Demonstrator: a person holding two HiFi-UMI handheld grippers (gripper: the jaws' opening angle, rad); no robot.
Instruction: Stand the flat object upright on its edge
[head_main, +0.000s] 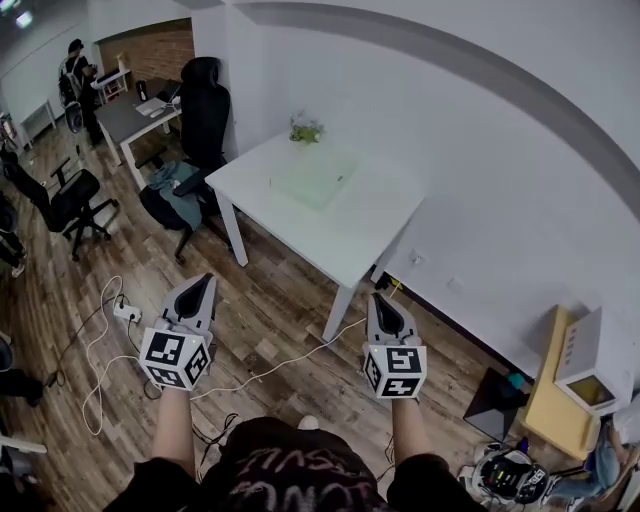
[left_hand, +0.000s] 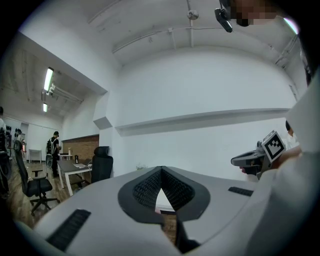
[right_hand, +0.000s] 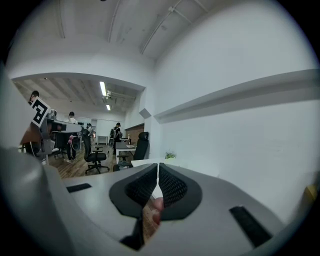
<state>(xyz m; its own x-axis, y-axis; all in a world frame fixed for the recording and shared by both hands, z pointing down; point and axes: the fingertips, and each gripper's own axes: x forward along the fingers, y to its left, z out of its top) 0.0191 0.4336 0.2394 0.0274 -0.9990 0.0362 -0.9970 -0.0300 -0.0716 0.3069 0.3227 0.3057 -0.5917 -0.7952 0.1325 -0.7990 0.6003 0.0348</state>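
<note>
A flat pale-green board (head_main: 318, 178) lies flat on the white table (head_main: 375, 235), close to a small potted plant (head_main: 305, 128). My left gripper (head_main: 205, 283) and right gripper (head_main: 383, 300) hover over the wooden floor, short of the table's near edge and well apart from the board. Both are shut with nothing between the jaws. In the left gripper view the jaws of the left gripper (left_hand: 161, 170) meet at the tip, and the right gripper (left_hand: 248, 160) shows at the right. In the right gripper view the right gripper (right_hand: 158, 166) is likewise shut, facing the table and the plant (right_hand: 170, 155).
A black office chair (head_main: 205, 110) draped with teal clothing stands at the table's left end, beside a grey desk (head_main: 130, 118). Another chair (head_main: 70, 200) is further left. A power strip (head_main: 127, 312) and white cables lie on the floor. A yellow cabinet (head_main: 555, 395) stands at right.
</note>
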